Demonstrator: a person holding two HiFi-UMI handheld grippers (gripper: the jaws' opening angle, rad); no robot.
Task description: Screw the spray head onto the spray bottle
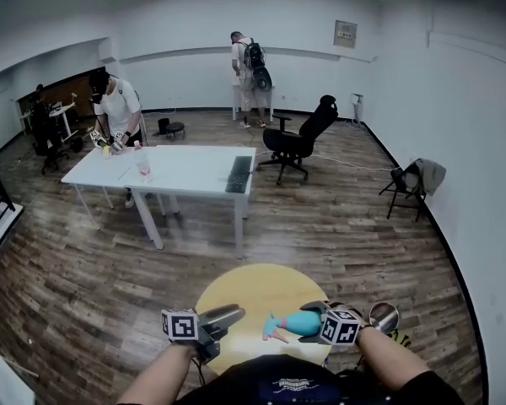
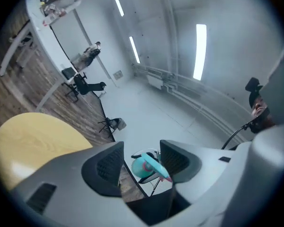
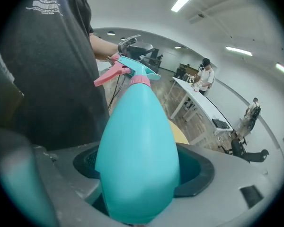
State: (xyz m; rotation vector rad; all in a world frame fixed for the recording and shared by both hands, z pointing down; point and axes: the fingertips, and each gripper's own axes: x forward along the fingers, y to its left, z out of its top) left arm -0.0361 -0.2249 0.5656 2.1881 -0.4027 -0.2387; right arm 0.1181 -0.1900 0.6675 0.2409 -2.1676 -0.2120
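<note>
A turquoise spray bottle lies sideways over the yellow round table, its spray head with the pink trigger pointing left. My right gripper is shut on the bottle's body, which fills the right gripper view with the spray head sitting on its neck at the far end. My left gripper hangs a little left of the spray head, open, with nothing between its pads. In the left gripper view the bottle shows beyond the gap of the left gripper.
A long white table stands mid-room with a person working at its left end. A black office chair is to its right, and a folding chair stands by the right wall. Another person stands at the back.
</note>
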